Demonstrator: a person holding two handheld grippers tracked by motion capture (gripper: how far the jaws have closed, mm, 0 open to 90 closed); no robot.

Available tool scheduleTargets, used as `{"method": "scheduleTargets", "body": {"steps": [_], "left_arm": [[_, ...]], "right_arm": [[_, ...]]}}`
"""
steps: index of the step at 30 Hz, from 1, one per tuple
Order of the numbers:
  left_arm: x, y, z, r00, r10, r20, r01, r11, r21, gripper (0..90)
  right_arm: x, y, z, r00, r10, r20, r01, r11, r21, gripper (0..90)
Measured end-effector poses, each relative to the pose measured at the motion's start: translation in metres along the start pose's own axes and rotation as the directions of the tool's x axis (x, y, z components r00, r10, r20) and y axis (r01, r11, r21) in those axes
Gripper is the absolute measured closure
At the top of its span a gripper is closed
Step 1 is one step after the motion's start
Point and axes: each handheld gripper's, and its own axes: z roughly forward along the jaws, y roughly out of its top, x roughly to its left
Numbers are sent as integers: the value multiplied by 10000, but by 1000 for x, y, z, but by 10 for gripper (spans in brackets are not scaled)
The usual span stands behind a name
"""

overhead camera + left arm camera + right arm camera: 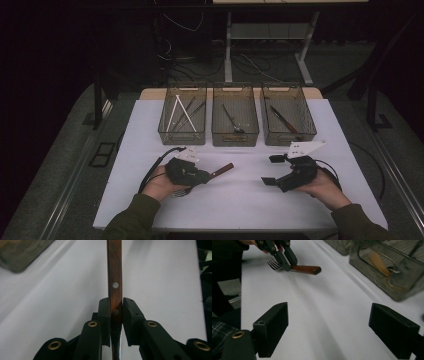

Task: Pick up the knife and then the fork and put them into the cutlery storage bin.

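Observation:
A fork with a red-brown wooden handle (223, 170) lies level just over the white table, left of the middle. My left gripper (207, 175) is shut on it. In the left gripper view both pads clamp the handle (115, 277) near a rivet, and the handle runs straight away from the camera. The right gripper view has the fork (305, 269) at the top left, tines toward the person, with the left gripper (284, 265) closed on it. My right gripper (271, 170) is at the right of the table, open, its jaws (329, 323) wide apart with bare table between them.
Three mesh bins stand in a row at the table's far edge: the left bin (182, 134) holds white sticks and other utensils, the middle bin (235, 136) a spoon, the right bin (292, 137) a wooden-handled knife. A bin (402, 293) is close on the right gripper's right.

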Motion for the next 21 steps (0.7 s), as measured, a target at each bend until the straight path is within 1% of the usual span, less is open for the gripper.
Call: {"method": "scheduleTargets", "body": {"steps": [1,5,6,7,8,10,12,13,14,15,16,17,18,19,20,21], "left_arm": [[-2,2,0,9999,119,30,-118,9999,-61,771],[-14,13,-2,9987,474,201,-467,9983,-349,771],[-16,16,-2,9977,608,305,-598,9977,-323,771],[-20,18,-1,9970,685,365,-673,9972,-340,771],[-23,20,0,9961,749,462,-731,9966,-382,771],[-29,24,3,9941,917,579,-898,9954,-339,771],[-35,28,6,9918,1072,701,-1042,9935,-454,771],[-38,30,7,9898,1194,776,-1168,9924,-373,771],[-40,32,8,9873,1342,847,-1315,9906,-367,771],[-42,33,9,9857,1400,942,-1371,9899,-368,771],[-43,35,10,9820,1622,963,-1604,9867,-263,771],[-44,36,11,9804,1696,1006,-1681,9855,-241,770],[-45,37,12,9781,1783,1075,-1772,9840,-200,771],[-46,38,13,9745,1947,1113,-1947,9808,-106,770],[-47,38,15,9734,1980,1153,-1989,9800,-37,770],[-48,39,16,9710,2080,1181,-2097,9778,24,770]], "right_arm": [[1,3,1,9999,-77,-133,78,10000,56,161],[8,17,6,9969,-416,-669,416,9991,-13,161],[10,20,7,9960,-491,-745,496,9988,42,161],[11,24,9,9942,-670,-844,679,9977,84,161],[13,28,12,9927,-737,-956,748,9972,77,162],[17,34,17,9872,-891,-1321,923,9956,178,162],[21,39,24,9797,-1106,-1673,1188,9921,395,193],[24,41,27,9748,-1205,-1876,1327,9897,540,227],[26,42,31,9675,-1404,-2105,1580,9850,692,248],[29,43,35,9616,-1510,-2293,1742,9811,844,268],[29,44,39,9544,-1763,-2411,2053,9735,1008,299],[31,44,43,9476,-1953,-2527,2292,9669,1121,319],[32,44,46,9434,-2015,-2634,2404,9626,1246,371],[33,44,48,9344,-2073,-2898,2541,9578,1344,429],[35,44,51,9289,-2121,-3037,2652,9532,1454,453],[36,44,53,9230,-2200,-3156,2792,9474,1562,484]]}}
